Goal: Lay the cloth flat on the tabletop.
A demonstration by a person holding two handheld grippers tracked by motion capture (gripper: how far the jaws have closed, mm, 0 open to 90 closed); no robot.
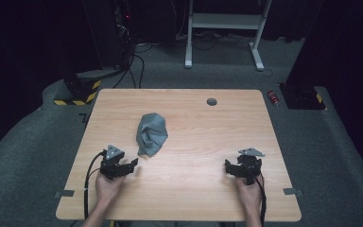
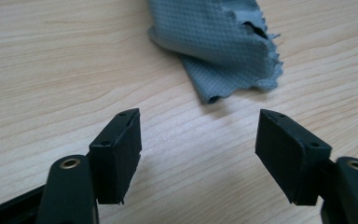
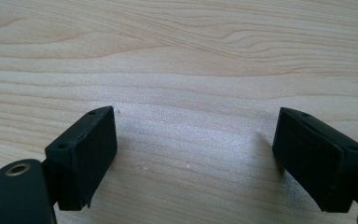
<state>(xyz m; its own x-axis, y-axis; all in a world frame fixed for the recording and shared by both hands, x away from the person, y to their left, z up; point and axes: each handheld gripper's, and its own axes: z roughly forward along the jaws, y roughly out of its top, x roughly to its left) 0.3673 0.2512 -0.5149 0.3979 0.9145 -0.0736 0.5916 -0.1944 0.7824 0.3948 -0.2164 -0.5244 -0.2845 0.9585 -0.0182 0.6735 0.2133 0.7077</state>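
Left gripper (image 2: 198, 140) jaws spread wide just short of the crumpled grey woven cloth (image 2: 219, 44) lying mid-table, right gripper (image 3: 196, 144) also agape over bare light wooden table (image 3: 177, 56); risk: pinching one frayed layer, cloth slips.

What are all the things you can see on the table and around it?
cloth: one, grey, crumpled, on the table left of the middle, just ahead of the left gripper
table: one, light wood, in the middle of the room
round plug: one, dark grey, set in the table near its far edge
white frame: one, on the floor beyond the table
striped base: one, black and yellow, on the floor off the table's far left corner
small can: one, red, on the floor off the far right corner
left gripper: one, black, jaws open, near the cloth's frayed corner
right gripper: one, black, jaws open over bare wood
hands: two, holding the grippers at the near edge
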